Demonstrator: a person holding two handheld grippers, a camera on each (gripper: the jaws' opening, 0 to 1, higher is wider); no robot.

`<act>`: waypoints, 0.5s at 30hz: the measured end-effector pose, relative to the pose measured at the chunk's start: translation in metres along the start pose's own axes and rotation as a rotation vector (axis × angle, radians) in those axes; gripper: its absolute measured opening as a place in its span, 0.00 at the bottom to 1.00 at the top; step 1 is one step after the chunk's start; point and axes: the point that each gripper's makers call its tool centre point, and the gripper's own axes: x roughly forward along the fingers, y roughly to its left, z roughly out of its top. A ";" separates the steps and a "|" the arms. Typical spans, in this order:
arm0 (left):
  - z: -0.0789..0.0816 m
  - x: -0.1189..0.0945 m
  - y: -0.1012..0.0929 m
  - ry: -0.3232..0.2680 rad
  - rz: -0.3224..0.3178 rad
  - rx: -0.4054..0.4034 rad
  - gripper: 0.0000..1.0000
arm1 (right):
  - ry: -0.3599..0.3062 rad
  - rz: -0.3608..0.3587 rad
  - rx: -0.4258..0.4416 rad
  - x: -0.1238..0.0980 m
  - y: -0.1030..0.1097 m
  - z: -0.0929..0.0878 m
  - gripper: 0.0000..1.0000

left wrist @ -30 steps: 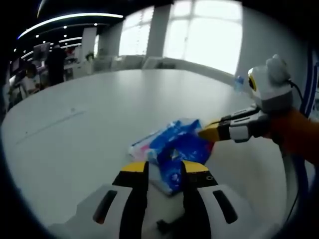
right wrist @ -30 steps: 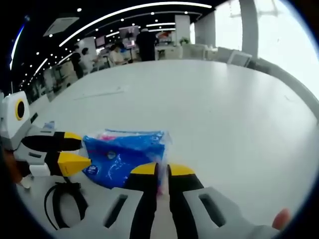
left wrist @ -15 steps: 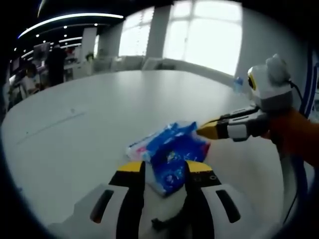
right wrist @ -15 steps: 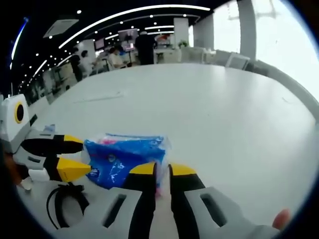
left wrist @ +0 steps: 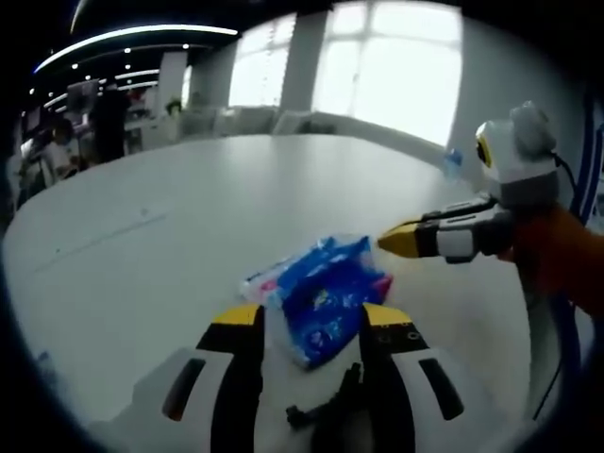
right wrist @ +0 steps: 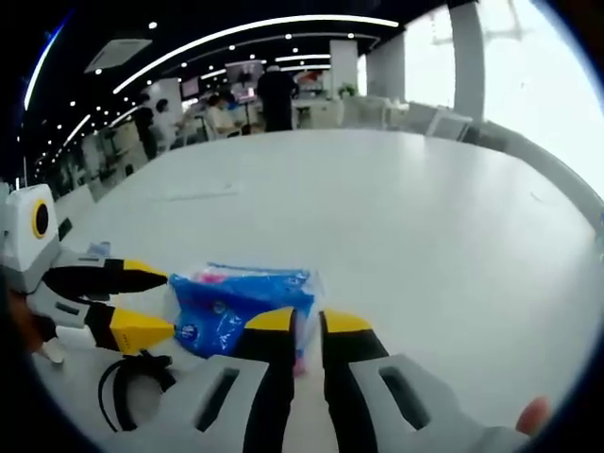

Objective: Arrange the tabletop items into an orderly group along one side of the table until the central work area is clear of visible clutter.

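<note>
Packet: a blue packet [left wrist: 326, 297] is lying on the tabletop [left wrist: 170, 226], long axis running ahead between the left gripper's [left wrist: 311, 326] spread jaws.
Right gripper [right wrist: 295, 326]: jaws are pinched on the packet's edge.
Nearer: both.

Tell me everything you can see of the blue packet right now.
The blue packet is a soft, crinkled plastic pack, blue with pink and white patches and small white print, too blurred to read. It lies flat on the white table. The right gripper is shut on its clear edge, and the left gripper stands open with one of its fingers on each side of the packet's near end. A black cable lies close beside it.
</note>
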 end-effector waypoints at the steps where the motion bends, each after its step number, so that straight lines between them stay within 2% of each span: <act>1: 0.002 -0.002 0.001 -0.002 0.004 -0.004 0.39 | -0.004 -0.001 -0.001 -0.002 0.000 0.002 0.10; 8: 0.021 -0.018 0.000 -0.044 0.007 -0.009 0.44 | -0.038 0.000 -0.015 -0.015 0.010 0.018 0.11; 15: 0.028 -0.032 -0.001 -0.058 0.010 -0.002 0.51 | -0.055 -0.009 -0.021 -0.027 0.014 0.023 0.17</act>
